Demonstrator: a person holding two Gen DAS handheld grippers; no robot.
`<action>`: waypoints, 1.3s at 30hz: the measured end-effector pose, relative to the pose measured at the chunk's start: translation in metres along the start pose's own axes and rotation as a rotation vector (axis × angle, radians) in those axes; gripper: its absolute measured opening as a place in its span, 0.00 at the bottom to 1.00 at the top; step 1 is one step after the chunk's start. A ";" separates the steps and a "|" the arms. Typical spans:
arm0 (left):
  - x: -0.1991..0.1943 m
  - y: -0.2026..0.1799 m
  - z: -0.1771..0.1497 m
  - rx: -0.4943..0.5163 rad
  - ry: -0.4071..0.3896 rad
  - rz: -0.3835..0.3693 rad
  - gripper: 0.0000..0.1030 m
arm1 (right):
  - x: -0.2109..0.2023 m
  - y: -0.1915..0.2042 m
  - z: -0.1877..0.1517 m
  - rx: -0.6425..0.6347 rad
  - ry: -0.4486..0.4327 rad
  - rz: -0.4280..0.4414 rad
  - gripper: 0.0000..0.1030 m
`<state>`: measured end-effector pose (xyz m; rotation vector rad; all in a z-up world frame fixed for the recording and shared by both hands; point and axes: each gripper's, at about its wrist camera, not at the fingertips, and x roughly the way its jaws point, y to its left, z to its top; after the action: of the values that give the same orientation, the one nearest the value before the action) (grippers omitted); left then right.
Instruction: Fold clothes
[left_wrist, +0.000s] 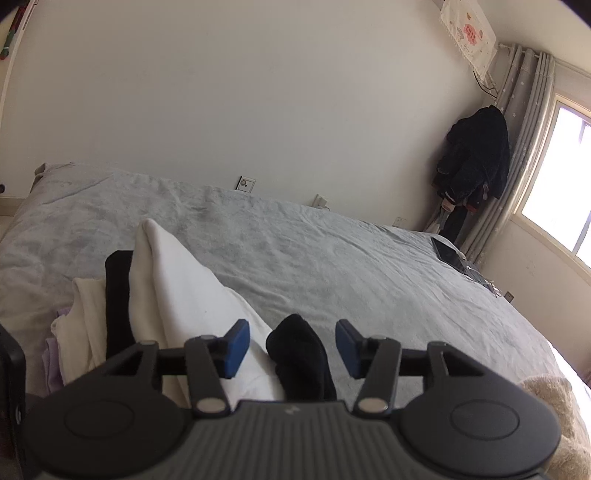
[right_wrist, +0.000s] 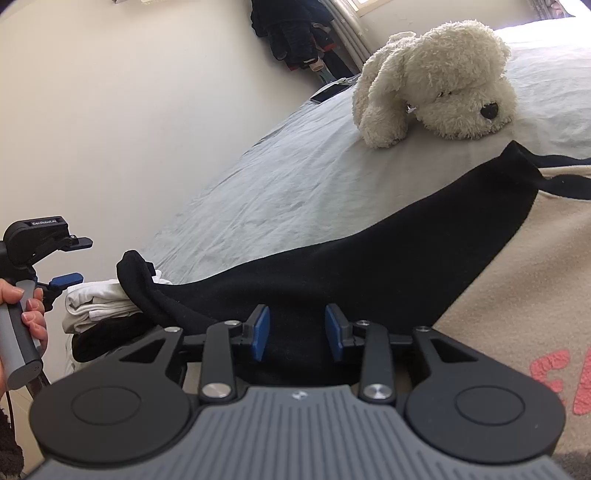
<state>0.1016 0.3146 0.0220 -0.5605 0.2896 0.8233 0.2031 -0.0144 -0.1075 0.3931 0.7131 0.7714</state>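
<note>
A beige sweatshirt (right_wrist: 517, 295) with pink letters lies on the bed, its black sleeve (right_wrist: 369, 258) stretched leftward. The sleeve's cuff (right_wrist: 136, 269) rests against a stack of folded white clothes (right_wrist: 99, 302). In the left wrist view the cuff (left_wrist: 299, 350) lies loose between the spread pads of my left gripper (left_wrist: 291, 349), which is open and touches nothing. A hand (right_wrist: 33, 314) holds that gripper (right_wrist: 79, 260) at the left edge. The pads of my right gripper (right_wrist: 297, 338) stand a little apart around black sleeve cloth; whether they pinch it is hidden.
Folded white (left_wrist: 177, 288), black (left_wrist: 118, 295) and cream (left_wrist: 85, 314) garments are piled on the grey bed sheet (left_wrist: 332, 251). A white plush dog (right_wrist: 436, 77) lies at the far right. A dark tablet (left_wrist: 448, 254) sits near the wall. A dark coat (left_wrist: 476, 155) hangs by the curtain.
</note>
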 end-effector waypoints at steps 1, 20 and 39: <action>0.002 -0.002 0.001 0.009 0.019 -0.013 0.56 | 0.000 0.000 0.000 0.000 0.000 0.000 0.35; 0.099 -0.046 0.045 0.144 0.416 0.079 0.48 | -0.003 -0.001 0.000 0.011 -0.001 0.006 0.35; 0.099 -0.025 0.060 -0.013 0.454 -0.197 0.02 | -0.003 -0.001 0.000 0.015 -0.002 0.006 0.35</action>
<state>0.1869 0.3950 0.0354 -0.7744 0.6334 0.5009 0.2019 -0.0176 -0.1071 0.4097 0.7162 0.7714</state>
